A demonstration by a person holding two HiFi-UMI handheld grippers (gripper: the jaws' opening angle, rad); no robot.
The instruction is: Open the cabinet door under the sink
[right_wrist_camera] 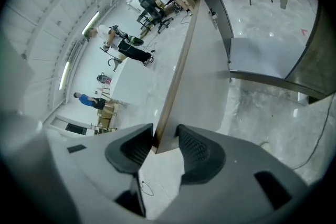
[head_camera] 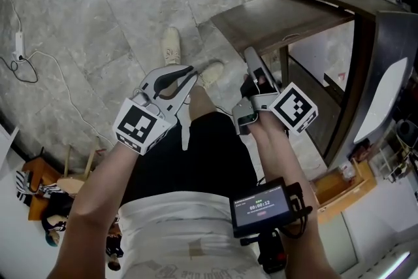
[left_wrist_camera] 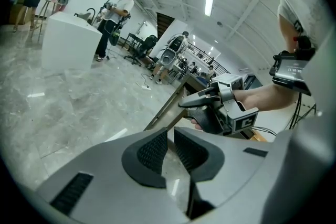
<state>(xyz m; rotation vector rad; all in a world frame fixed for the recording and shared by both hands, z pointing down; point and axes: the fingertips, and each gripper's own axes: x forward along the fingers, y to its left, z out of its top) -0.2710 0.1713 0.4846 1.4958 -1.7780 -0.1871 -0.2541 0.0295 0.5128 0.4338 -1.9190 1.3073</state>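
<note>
The cabinet door (head_camera: 277, 17) under the sink stands swung out, brown outside and white inside (right_wrist_camera: 202, 71). My right gripper (head_camera: 249, 54) reaches to its free edge. In the right gripper view the door's brown lower edge sits between the pads of the right gripper (right_wrist_camera: 165, 141), the jaws standing apart around it, open. My left gripper (head_camera: 191, 72) hangs in the air left of the door, over my legs. The pads of the left gripper (left_wrist_camera: 171, 149) leave only a thin slit with nothing in it. From there I see the right gripper (left_wrist_camera: 212, 105) at the door's edge (left_wrist_camera: 167, 107).
The dark countertop (head_camera: 392, 29) with its white basin (head_camera: 385, 98) is at the right, and a wooden box (head_camera: 339, 183) lies on the floor below it. My shoes (head_camera: 172, 44) stand on the grey marble floor. A cable (head_camera: 39, 59) runs at the left. Several people stand far off.
</note>
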